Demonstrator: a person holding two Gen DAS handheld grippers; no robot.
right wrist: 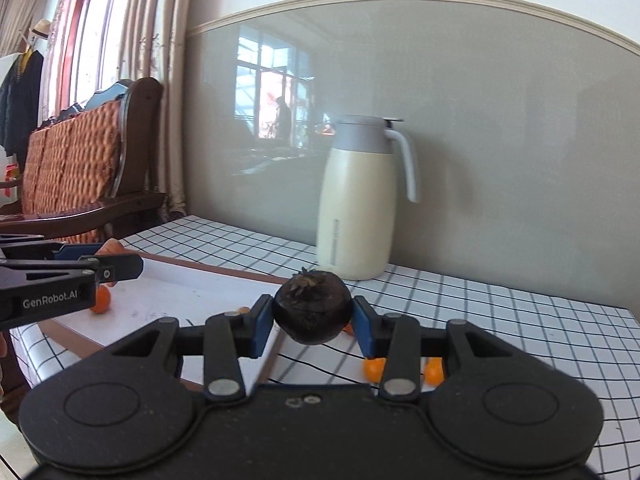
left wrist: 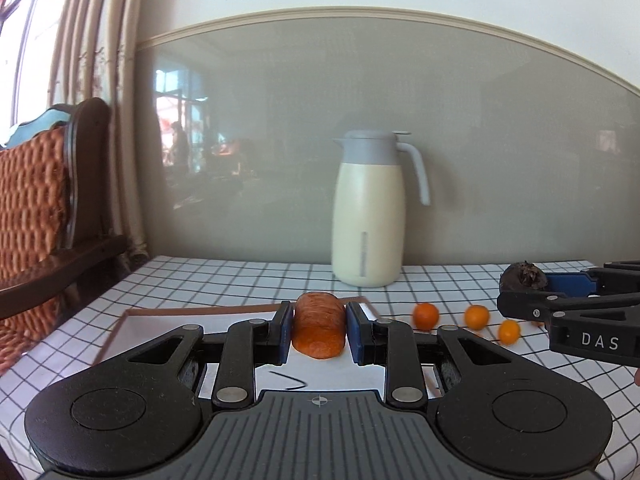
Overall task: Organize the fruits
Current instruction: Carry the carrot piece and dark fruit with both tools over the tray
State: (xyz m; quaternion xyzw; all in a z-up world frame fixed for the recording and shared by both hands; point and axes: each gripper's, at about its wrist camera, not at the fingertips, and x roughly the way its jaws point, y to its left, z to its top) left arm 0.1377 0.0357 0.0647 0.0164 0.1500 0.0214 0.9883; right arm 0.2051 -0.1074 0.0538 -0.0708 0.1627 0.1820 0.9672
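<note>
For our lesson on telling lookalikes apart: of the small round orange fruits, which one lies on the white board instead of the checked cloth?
The small orange fruit beside the left gripper; it alone lies on the white board, while the others rest on the checked cloth.

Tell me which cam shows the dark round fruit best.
Right wrist: the dark round fruit sits centred and close in the right claw, dried calyx visible. Left wrist only catches it small at the right edge.
</note>
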